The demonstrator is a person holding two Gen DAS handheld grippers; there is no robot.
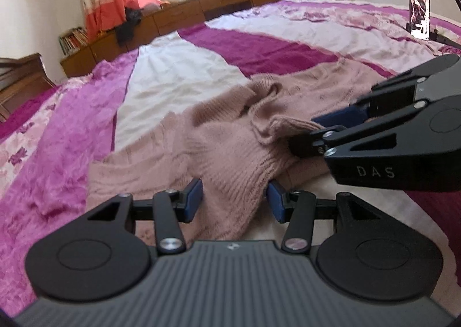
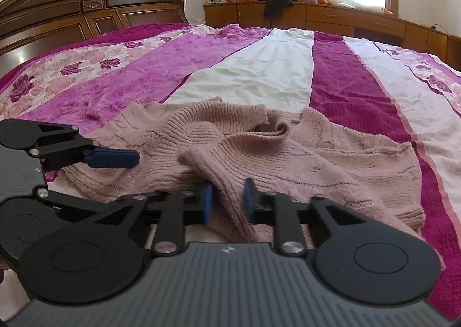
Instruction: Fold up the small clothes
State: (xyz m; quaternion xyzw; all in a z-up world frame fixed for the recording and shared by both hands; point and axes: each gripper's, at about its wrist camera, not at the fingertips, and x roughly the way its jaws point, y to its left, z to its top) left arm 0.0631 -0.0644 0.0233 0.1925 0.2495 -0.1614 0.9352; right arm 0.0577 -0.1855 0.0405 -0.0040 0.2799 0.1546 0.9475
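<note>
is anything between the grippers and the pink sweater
Nothing visible. Both the left gripper and right gripper are open with folds of the pink sweater already between their fingers, on the bedspread.

Sweater [image 2: 259, 148]: dusty-pink chunky knit, ribbed, fuzzy, matt. Bedspread [image 2: 201, 67]: woven cloth in magenta, white and floral stripes, crinkled, slight sheen on the pink bands. Headboard [image 2: 86, 9]: dark carved wood, glossy varnish. Left gripper [image 1: 233, 200] and right gripper [image 2: 227, 200]: matt black plastic arms, shiny metal rivets, blue rubbery pads [image 2: 206, 200]; ribbed grey housing.
</note>
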